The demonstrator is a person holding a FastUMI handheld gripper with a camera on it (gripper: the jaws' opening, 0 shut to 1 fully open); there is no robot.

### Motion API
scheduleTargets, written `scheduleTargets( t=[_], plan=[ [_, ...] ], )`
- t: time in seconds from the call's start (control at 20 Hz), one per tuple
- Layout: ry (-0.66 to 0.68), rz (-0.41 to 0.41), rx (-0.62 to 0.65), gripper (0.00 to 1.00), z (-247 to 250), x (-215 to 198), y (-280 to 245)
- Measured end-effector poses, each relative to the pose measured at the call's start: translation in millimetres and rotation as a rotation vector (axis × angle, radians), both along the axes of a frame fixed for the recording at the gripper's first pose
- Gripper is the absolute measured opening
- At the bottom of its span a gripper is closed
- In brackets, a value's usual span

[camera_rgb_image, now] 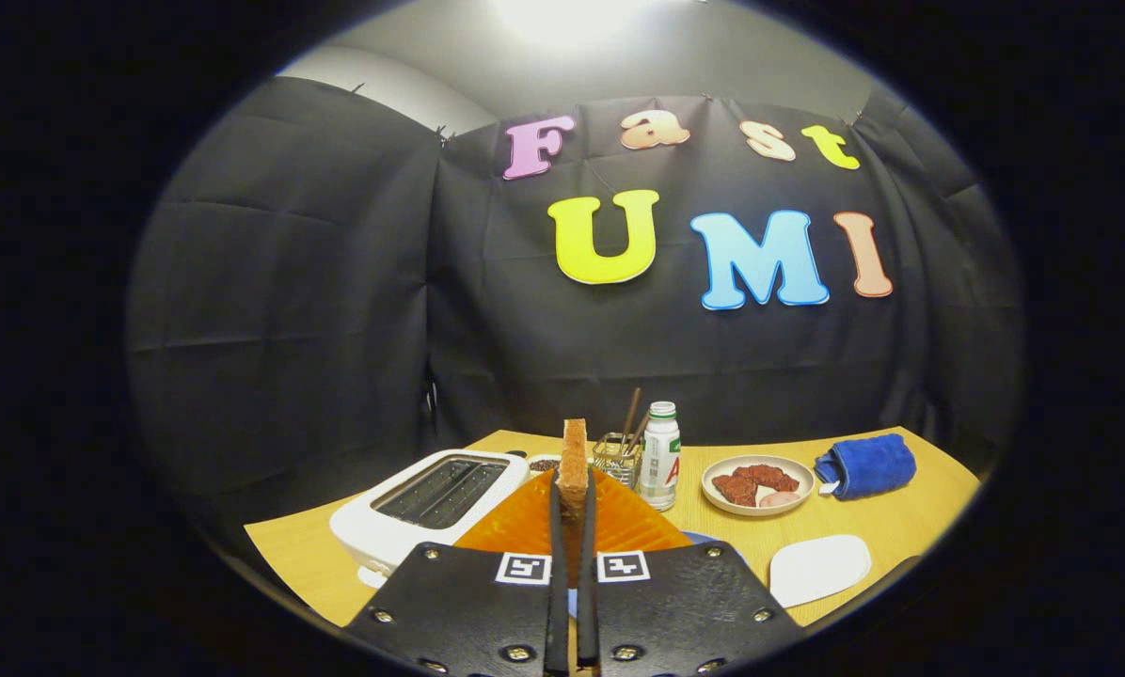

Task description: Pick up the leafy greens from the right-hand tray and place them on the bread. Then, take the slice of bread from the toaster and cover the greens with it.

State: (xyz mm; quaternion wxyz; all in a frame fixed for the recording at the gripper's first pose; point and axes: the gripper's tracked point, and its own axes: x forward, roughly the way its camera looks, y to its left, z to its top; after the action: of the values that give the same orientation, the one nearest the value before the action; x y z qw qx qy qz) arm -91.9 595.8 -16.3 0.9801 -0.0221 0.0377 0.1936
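My gripper (572,498) is shut on a slice of toasted bread (575,451), which stands on edge between the two fingers and sticks up past their tips. It hangs above the table, over an orange ribbed sheet (525,527) that lies just under the fingers. A white toaster (431,503) stands to the left of the fingers, and its slots look empty. Right of the fingers lies a white tray (818,569) with nothing on it. What lies directly under the gripper is hidden by its body.
Beyond the fingers stand a glass holder with sticks (617,456) and a white bottle (660,456). Farther right are a plate of red meat slices (756,484) and a rolled blue towel (865,465). The wooden table (911,522) ends at the black cloth wall.
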Motion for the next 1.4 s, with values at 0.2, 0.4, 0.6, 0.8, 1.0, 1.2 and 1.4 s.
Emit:
scheduleTargets(
  t=[0.2,0.4,0.6,0.8,1.0,1.2,1.4],
  plan=[
    [0.035,-0.021,0.006,0.04,-11.0,7.3,-14.1],
    [0.088,-0.016,0.020,0.04,-28.4,15.2,-18.2],
    [0.117,-0.016,0.009,0.04,-47.7,20.8,-15.9],
    [0.164,-0.019,0.024,0.04,-70.9,22.7,-14.7],
    [0.180,-0.009,0.012,0.04,-82.3,24.9,-13.1],
    [0.199,-0.015,0.008,0.04,-93.5,31.8,-19.2],
    [0.229,-0.021,-0.009,0.04,-106.8,39.4,-30.3]
  ],
)
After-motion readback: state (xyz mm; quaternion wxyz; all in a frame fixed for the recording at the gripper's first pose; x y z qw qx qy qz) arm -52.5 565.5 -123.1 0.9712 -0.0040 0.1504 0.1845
